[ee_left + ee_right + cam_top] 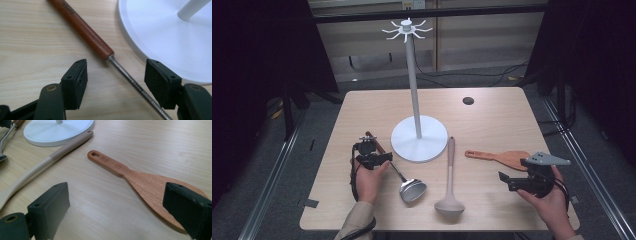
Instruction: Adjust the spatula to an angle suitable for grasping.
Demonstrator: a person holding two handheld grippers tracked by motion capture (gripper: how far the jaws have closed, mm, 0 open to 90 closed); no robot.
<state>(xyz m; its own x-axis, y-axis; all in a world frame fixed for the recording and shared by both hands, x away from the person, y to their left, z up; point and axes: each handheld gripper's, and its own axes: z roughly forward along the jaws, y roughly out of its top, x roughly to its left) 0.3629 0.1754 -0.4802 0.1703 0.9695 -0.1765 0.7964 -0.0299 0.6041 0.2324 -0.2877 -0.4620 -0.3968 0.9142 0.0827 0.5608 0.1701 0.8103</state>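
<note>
Three utensils lie flat on the tabletop (492,107); the one in hand is the metal ladle (404,181) with the reddish wooden handle (82,28). It runs from just beside the hanging stand's white base (419,139) down to its bowl near my left wrist. My left gripper (116,80) hovers over the thin steel shank, jaws spread, pads clear of it on both sides. My right gripper (116,212) is also spread, over the blade of the wooden spatula (140,180), not pinching it.

Risks, as I judge them:
- Shank is thin, round and slick. Closing there could let it roll or twist between the pads; the bowl end looks heavier and would swing down.
- One left pad sits close to the stand's base; closing could nudge it.
- Lifting carelessly could knock the pale ladle (450,177) lying just beside the base.
- Spatula blade lies flat on wood; pads may scrape the tabletop and skid off.
</note>
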